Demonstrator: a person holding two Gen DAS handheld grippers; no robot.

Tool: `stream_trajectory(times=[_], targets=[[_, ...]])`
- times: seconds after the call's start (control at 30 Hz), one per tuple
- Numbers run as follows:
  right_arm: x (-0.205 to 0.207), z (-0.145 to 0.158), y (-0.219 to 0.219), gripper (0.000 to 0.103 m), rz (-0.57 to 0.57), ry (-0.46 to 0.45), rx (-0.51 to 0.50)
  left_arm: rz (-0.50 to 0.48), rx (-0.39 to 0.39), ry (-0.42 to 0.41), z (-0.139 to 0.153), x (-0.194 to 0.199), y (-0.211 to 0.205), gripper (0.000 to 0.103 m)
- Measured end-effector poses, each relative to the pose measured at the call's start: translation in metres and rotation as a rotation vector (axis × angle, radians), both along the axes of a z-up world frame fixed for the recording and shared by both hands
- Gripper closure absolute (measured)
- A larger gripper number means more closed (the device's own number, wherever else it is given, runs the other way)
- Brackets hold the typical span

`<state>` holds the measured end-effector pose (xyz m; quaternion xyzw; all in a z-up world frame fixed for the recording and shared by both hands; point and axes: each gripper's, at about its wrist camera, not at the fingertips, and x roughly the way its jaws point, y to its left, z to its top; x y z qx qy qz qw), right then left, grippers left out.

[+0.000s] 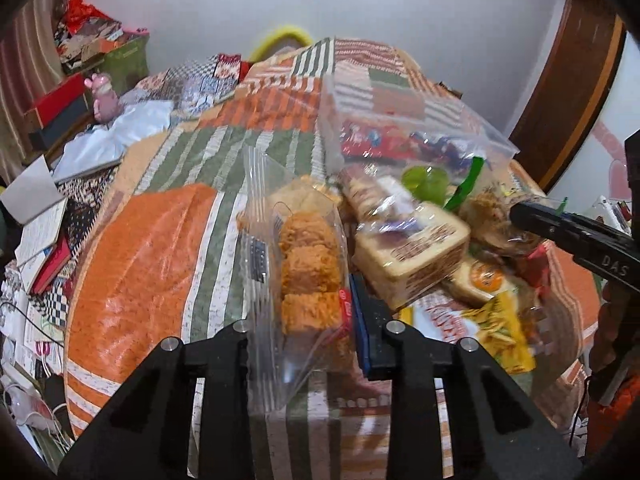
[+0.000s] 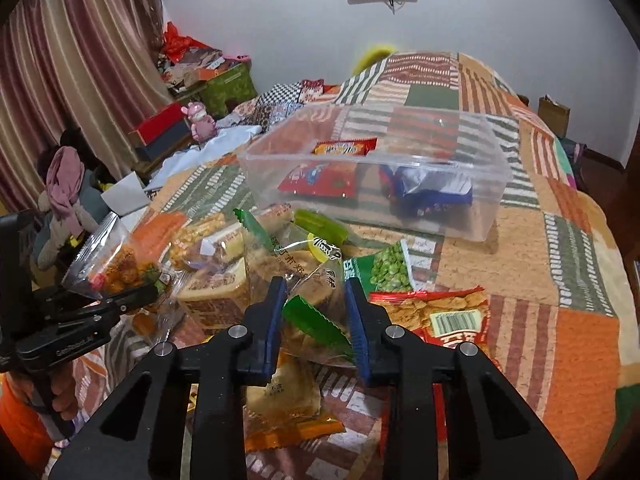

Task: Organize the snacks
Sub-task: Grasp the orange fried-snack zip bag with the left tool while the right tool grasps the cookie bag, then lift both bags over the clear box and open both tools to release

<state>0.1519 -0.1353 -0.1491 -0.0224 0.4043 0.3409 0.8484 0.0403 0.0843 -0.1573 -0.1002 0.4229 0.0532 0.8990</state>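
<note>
left gripper (image 1: 308, 320): clamped on the clear pack (image 1: 306, 268) of orange-brown crackers; pack stands up from the jaws, long axis running away from the camera, lifted off the quilt (image 1: 160, 280).
right gripper (image 2: 316, 312): closed on the clear green-edged pack (image 2: 296, 276) at the near edge of the pile; pack seemingly not yet clear of the other snacks.
bin (image 2: 476, 216): clear tub beyond the pile, long side across the right wrist view, mouth up; red, orange and blue packs already inside.
key relation: bin lies straight ahead of the right jaws and past the pile, so likely a forward carry over the snacks; left pack starts from further to the left, making the right hand the nearer one.
pile (image 2: 256, 264): bread-like pack, green peas, red barcode pack and others, heaped between grippers and bin.
right view only: whole bin, its contents, open rim, and the left gripper from the side with its pack.
left view only: cracker stack close up; bin mostly masked by wrappers, only a clear wall showing.
risk, judged: loose film may snag neighbours on the lift.
</note>
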Motion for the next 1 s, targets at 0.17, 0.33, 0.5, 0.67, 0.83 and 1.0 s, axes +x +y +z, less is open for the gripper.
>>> stream_trajectory(times=[0.17, 0.33, 0.5, 0.67, 0.83, 1.0], targets=[[0.001, 0.010, -0.007, 0.080, -0.016, -0.020, 0.019, -0.025, 0.000, -0.054, 0.021, -0.001, -0.005, 0.075], [0.002, 0.016, -0.009, 0.080, -0.020, -0.041, 0.007, -0.039, 0.004, -0.095, 0.037, 0.007, -0.007, 0.075], [0.003, 0.002, -0.006, 0.068, 0.022, 0.006, -0.027, -0.045, -0.003, -0.110, 0.039, 0.014, -0.007, 0.075], [0.001, -0.010, -0.003, 0.039, 0.037, 0.028, -0.041, -0.048, -0.011, -0.083, 0.030, 0.019, -0.008, 0.075], [0.002, -0.023, 0.009, 0.036, 0.081, 0.066, -0.069, -0.041, -0.016, -0.076, 0.027, 0.024, -0.005, 0.075], [0.004, -0.035, 0.015, 0.046, 0.079, 0.077, -0.091, -0.038, -0.015, -0.087, 0.029, 0.027, -0.003, 0.075]])
